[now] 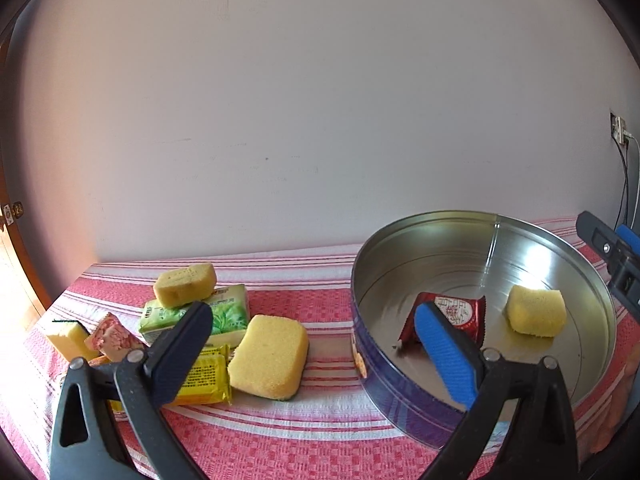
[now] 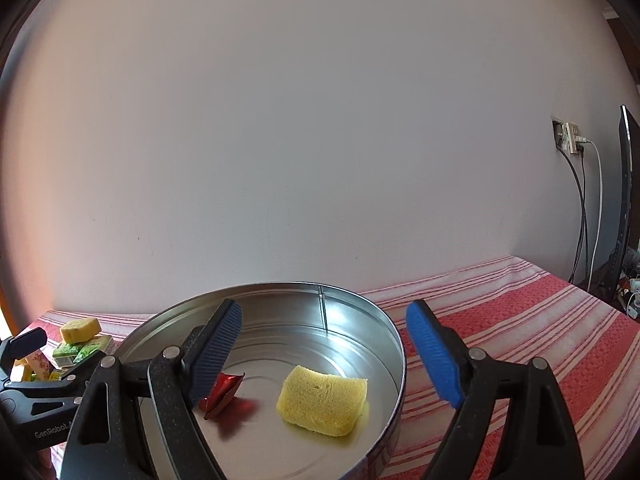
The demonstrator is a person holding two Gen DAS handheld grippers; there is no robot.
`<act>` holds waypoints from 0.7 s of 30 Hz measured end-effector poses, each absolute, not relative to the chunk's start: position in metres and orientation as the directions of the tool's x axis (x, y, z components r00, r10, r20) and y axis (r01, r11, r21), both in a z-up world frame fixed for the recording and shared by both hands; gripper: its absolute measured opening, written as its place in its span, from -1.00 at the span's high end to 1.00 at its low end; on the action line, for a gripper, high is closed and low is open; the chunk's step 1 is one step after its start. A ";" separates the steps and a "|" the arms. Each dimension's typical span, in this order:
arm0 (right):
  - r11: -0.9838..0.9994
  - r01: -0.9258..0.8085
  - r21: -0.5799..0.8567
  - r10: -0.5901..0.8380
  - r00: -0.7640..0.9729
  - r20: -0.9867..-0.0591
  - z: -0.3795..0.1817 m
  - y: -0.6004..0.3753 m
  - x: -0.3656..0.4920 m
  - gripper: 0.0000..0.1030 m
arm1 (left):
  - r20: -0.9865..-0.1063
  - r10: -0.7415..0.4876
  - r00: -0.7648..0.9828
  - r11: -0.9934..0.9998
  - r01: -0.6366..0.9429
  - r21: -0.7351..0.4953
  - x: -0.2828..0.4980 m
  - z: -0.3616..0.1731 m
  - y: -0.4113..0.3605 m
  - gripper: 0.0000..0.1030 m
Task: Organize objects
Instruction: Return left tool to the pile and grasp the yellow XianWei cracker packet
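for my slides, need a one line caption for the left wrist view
Open left gripper above round tin holding red packet and yellow sponge; more items wait left.

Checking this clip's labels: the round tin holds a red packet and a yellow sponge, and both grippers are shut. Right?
Not quite. The round tin holds the red packet and yellow sponge, but the left gripper and right gripper are both open and empty, per the wrist views.
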State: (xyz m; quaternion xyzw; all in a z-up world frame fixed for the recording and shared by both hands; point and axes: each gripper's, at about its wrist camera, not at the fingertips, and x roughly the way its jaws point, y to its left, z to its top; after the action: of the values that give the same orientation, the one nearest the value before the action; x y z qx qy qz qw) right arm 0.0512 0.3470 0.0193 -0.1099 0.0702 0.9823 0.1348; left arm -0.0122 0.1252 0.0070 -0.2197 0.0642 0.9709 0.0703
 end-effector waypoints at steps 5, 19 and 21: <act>-0.949 -0.292 0.118 0.259 -0.936 -0.240 0.019 0.349 0.055 -0.67 | -0.433 0.108 -0.895 -0.980 -0.168 0.103 -0.009 0.006 0.109 -0.99; -0.923 -0.356 0.150 0.310 -0.914 -0.262 0.013 0.333 0.063 -0.67 | -0.495 0.104 -0.863 -0.988 -0.148 0.049 -0.013 0.000 0.046 -0.99; -0.931 -0.341 0.126 0.301 -0.917 -0.260 0.013 0.319 0.063 -0.67 | -0.502 0.089 -0.860 -0.990 -0.133 0.051 -0.014 -0.001 0.034 -0.99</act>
State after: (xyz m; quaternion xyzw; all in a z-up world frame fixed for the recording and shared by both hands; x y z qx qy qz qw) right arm 0.0629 0.3192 0.0133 -0.1192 0.0848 0.9755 0.1646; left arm -0.0141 0.0338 -0.0010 -0.2582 0.0418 0.9635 0.0576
